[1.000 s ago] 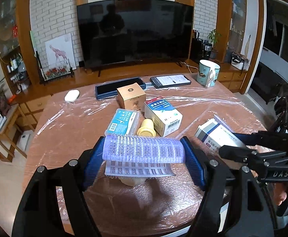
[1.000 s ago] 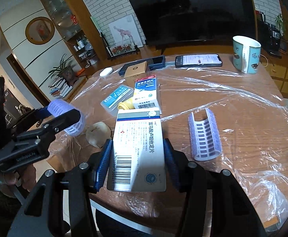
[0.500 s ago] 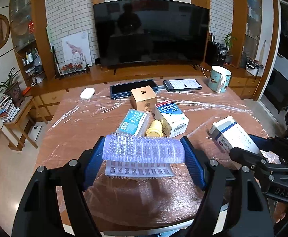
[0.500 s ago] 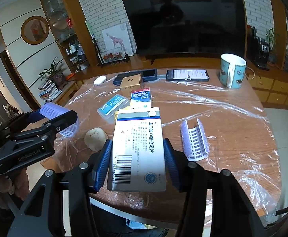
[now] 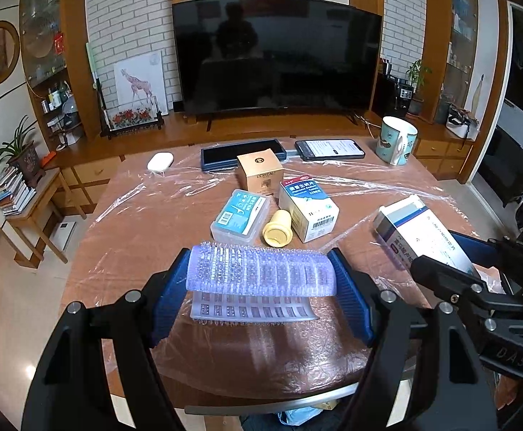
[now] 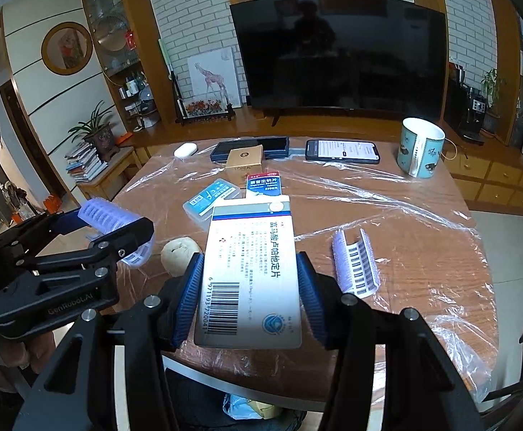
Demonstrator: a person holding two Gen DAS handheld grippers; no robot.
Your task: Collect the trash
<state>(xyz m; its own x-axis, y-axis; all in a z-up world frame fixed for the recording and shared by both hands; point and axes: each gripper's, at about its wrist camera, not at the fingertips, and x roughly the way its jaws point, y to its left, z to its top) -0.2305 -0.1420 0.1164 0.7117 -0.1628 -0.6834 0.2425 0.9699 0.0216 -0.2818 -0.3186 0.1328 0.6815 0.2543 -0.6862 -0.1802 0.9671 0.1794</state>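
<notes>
Tongs are both loaded above the desk: our left tongs pinch a light, springy hair roller by its ends, our right tongs squeeze a crushable medicine box across its narrow sides, so we judge gentle pressure suffices.

I've pulled both grippers back and up from the table; roller and box now higher, farther from clutter.

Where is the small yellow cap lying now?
In the left wrist view the yellow cap lies mid-table on its side, between the blue-labelled plastic case on its left and the white-and-blue medicine box on its right.
</notes>
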